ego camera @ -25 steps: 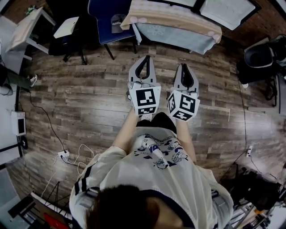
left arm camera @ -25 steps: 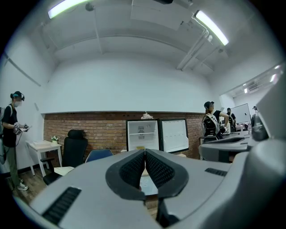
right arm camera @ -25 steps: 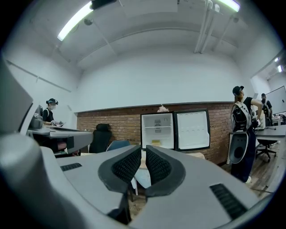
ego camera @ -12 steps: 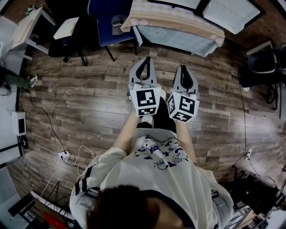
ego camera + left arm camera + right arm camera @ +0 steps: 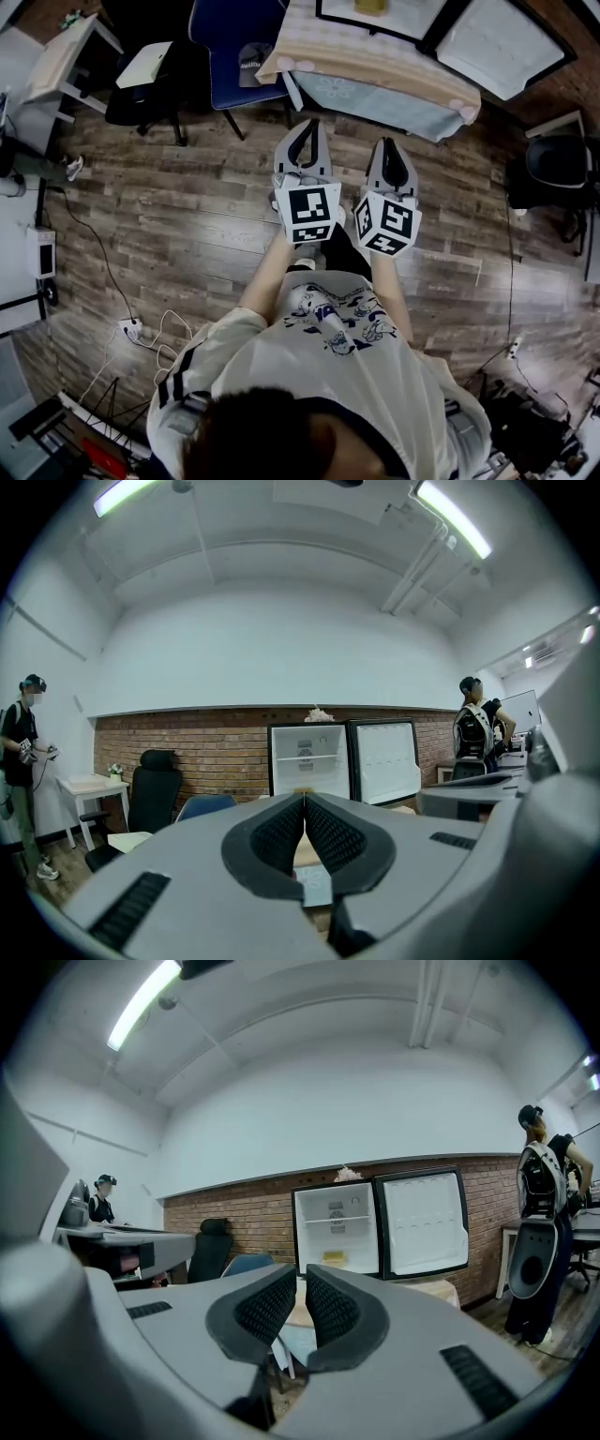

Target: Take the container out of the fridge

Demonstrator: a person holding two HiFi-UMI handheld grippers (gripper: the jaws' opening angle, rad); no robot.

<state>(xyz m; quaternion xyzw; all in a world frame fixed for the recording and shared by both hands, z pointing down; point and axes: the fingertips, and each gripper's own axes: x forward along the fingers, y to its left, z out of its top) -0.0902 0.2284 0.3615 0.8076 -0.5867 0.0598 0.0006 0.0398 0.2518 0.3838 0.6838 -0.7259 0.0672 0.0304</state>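
Note:
The fridge point(image 5: 337, 1230) stands on a cloth-covered table point(image 5: 375, 67) ahead, its door point(image 5: 424, 1222) swung open to the right. A yellow container point(image 5: 334, 1258) lies on the fridge's lower level; in the head view it shows at the top edge as a yellow container point(image 5: 368, 6). From the left gripper view the fridge point(image 5: 307, 759) is partly hidden behind the jaws. My left gripper point(image 5: 305, 125) and right gripper point(image 5: 388, 143) are held side by side over the wooden floor, short of the table. Both are shut and hold nothing.
A blue chair point(image 5: 230, 52) stands left of the table, with a black office chair point(image 5: 141, 80) and a white desk point(image 5: 56, 56) further left. Cables point(image 5: 141, 323) lie on the floor at the left. One person point(image 5: 23, 761) stands at the left, another person point(image 5: 544, 1222) at the right.
The person has stepped forward: the table and open fridge have come further into the head view. Both grippers keep the same pose and stay shut.

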